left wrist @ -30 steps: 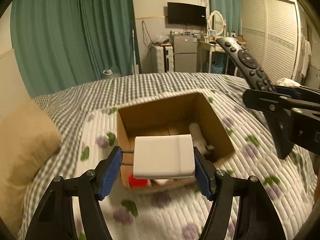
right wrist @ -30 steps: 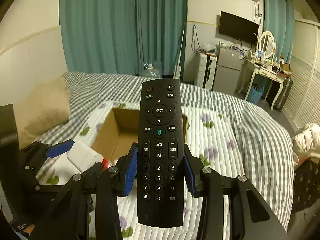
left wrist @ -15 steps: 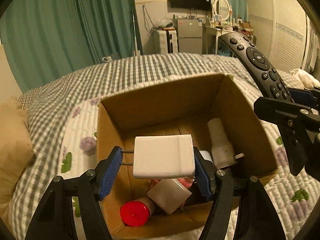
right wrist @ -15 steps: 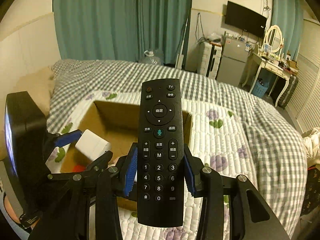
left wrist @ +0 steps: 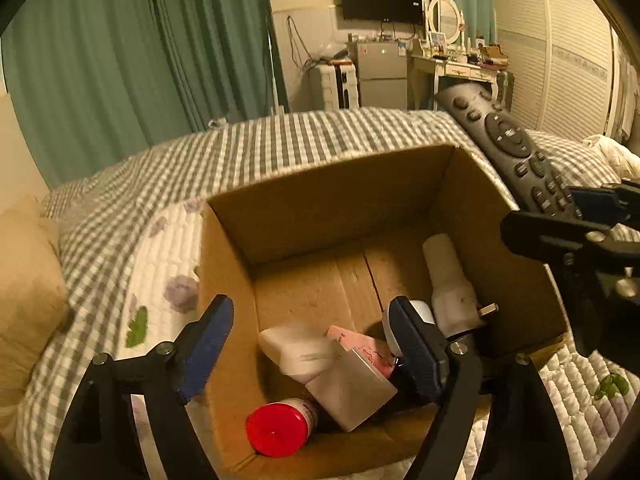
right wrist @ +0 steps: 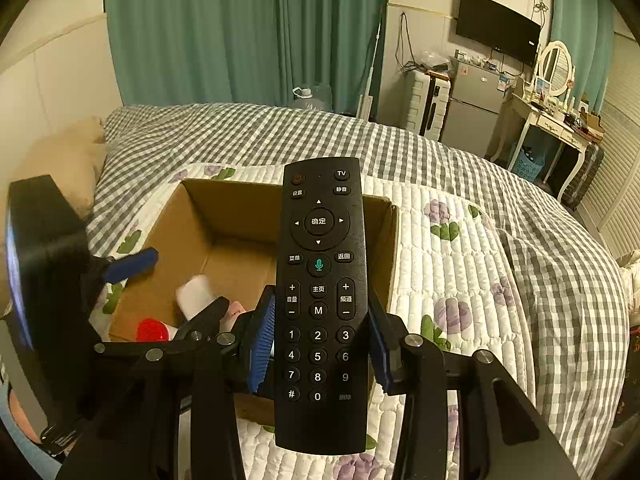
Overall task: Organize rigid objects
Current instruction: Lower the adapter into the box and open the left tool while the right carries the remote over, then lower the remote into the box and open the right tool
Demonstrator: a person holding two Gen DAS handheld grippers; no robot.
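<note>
1. Cardboard box (left wrist: 320, 208) sits open on the quilted bed (right wrist: 460, 264), and in it we see a blurred white charger (left wrist: 296, 350), a red-capped bottle (left wrist: 278, 428), a grey block (left wrist: 352, 388) and a white plug adapter (left wrist: 450, 280).
2. Our left gripper (left wrist: 308, 344) stands wide over the box, nothing between its blue pads.
3. Our right gripper (right wrist: 320, 344) clamps the black remote (right wrist: 320, 304) upright, near the box's right wall.

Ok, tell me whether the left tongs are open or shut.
Open. The left tongs are spread with nothing between them; the white charger lies blurred inside the cardboard box.
</note>
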